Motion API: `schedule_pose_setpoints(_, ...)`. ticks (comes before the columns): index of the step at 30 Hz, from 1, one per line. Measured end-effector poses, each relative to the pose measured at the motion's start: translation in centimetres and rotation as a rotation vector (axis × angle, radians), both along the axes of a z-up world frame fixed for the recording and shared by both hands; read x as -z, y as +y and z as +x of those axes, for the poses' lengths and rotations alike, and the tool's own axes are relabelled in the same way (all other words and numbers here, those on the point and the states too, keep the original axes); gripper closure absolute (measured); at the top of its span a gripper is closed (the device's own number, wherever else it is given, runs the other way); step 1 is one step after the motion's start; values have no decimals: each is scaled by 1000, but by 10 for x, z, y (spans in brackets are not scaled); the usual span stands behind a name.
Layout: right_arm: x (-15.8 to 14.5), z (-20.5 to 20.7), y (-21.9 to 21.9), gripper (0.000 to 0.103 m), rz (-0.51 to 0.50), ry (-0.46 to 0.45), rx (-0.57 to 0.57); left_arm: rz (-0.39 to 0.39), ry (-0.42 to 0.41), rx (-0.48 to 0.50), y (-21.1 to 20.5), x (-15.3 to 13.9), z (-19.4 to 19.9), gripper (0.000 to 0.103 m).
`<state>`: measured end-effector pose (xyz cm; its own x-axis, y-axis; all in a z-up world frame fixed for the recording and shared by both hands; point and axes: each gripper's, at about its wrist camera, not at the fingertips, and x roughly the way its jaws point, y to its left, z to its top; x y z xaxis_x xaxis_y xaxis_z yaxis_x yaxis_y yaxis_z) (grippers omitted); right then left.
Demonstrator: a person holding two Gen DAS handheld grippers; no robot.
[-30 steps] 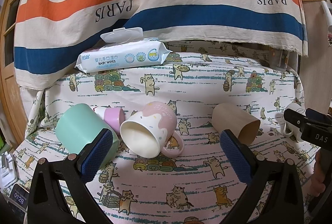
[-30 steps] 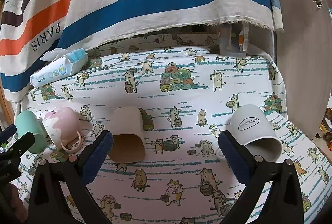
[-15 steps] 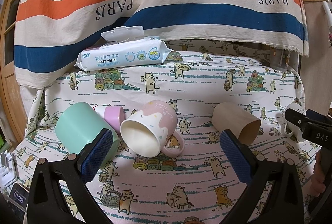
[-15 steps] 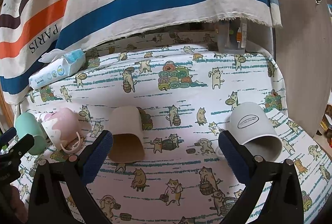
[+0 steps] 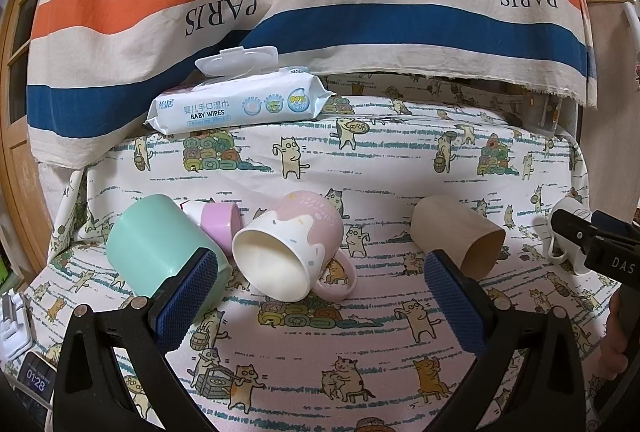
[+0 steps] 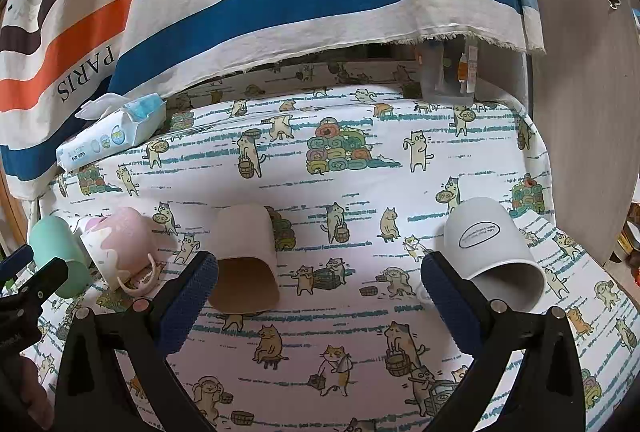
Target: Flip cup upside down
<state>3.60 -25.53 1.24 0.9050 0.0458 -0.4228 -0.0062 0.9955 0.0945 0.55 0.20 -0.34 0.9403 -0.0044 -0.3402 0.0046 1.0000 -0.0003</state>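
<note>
Blue-padded left hand-held gripper: spread wide, empty, hovering low over the table, framing the pink mug. Barely shifted from a second ago. Pink mug on its side, mouth toward the camera, handle down against the cloth, touching the lilac cup beside the mint cup. Brown cup lying apart to the right.

Right hand-held gripper: likewise spread and empty, edged slightly forward, brown cup just beside its left pad, grey cup by the right pad, both on their sides.

No cup gripped or turned yet; flip not begun. Which cup comes first: cannot tell. Wipes pack at the back, untouched.
</note>
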Motion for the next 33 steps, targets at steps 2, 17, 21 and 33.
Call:
schedule_pose_setpoints(2, 0, 0, 0, 1, 0, 0, -1, 0, 0, 0, 0, 0, 0, 1)
schedule_pose_setpoints(17, 0, -1, 0, 1, -1, 0, -1, 5, 1, 5, 0, 2, -1, 1)
schedule_pose_setpoints(21, 0, 0, 0, 1, -1, 0, -1, 2, 6, 2, 0, 2, 0, 1)
schedule_pose_setpoints(33, -1, -1, 1, 1, -2, 0, -1, 0, 10, 2, 0, 1, 1, 1)
